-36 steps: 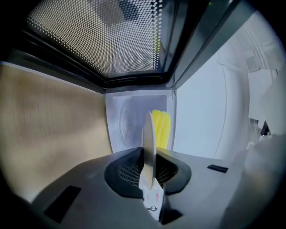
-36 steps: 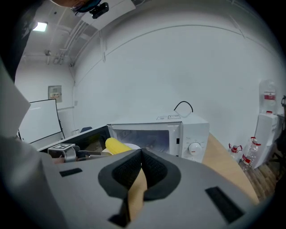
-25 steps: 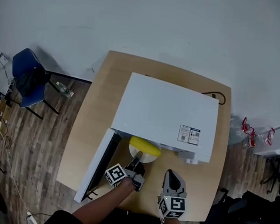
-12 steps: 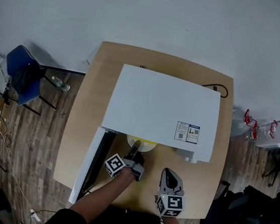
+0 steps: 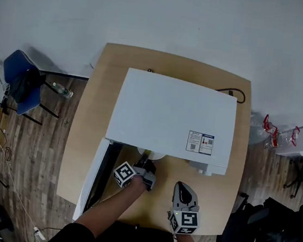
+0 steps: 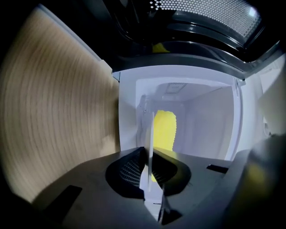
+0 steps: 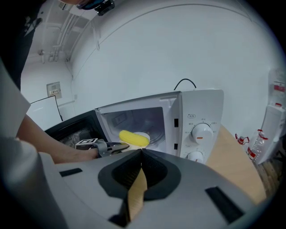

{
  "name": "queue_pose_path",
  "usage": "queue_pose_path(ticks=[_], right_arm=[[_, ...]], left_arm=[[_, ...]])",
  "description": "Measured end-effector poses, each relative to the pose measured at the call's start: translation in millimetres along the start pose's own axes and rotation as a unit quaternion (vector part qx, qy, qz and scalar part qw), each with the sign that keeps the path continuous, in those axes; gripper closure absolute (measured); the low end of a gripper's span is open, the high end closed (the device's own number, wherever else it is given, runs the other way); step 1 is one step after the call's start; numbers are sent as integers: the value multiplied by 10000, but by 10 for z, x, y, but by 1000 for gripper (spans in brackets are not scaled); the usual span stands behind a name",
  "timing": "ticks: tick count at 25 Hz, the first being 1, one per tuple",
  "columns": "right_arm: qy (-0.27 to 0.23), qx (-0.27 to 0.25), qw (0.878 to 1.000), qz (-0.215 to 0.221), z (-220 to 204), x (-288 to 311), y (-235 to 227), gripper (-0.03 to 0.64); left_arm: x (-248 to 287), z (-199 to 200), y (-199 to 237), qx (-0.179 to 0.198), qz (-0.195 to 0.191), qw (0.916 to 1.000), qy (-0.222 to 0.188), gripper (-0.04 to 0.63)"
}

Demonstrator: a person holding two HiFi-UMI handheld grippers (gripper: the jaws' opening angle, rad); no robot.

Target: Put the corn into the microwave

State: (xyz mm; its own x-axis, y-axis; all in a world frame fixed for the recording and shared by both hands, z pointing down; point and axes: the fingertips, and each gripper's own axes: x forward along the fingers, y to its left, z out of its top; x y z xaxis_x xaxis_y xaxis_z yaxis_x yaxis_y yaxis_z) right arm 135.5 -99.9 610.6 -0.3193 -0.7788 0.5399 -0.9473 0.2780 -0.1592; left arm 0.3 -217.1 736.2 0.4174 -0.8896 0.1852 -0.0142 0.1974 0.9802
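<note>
Corn (image 7: 134, 138) lies on a white plate (image 7: 144, 135) inside the open microwave (image 5: 171, 114), whose top hides it from the head view. The left gripper (image 6: 149, 154) pinches the plate's rim, its jaws having just closed tighter. The right gripper (image 7: 141, 154) rests outside, closed and empty.

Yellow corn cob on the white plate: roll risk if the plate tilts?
Probably yes: the yellow corn cob is a rounded cylinder lying loose on the smooth white plate. It looks rigid, unlikely to flex. Its bumpy kernels may add slight grip.
</note>
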Motion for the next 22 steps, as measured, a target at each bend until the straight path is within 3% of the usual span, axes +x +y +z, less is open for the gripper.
queue_pose_path(ticks=[5, 9, 14, 22], right_arm=[[-29, 39, 10000, 75, -5, -22, 48, 557], [-136, 220, 9996, 90, 17, -52, 3, 557], [-159, 210, 9996, 101, 33, -74, -13, 557], [-260, 166, 9995, 117, 93, -114, 96, 557]], left_arm=[[57, -13, -35, -34, -159, 9998, 94, 568], [44, 20, -41, 167, -145, 9997, 119, 563], [-28, -16, -49, 196, -112, 9996, 149, 458], [-233, -131, -33, 150, -2, 9992, 359, 457]])
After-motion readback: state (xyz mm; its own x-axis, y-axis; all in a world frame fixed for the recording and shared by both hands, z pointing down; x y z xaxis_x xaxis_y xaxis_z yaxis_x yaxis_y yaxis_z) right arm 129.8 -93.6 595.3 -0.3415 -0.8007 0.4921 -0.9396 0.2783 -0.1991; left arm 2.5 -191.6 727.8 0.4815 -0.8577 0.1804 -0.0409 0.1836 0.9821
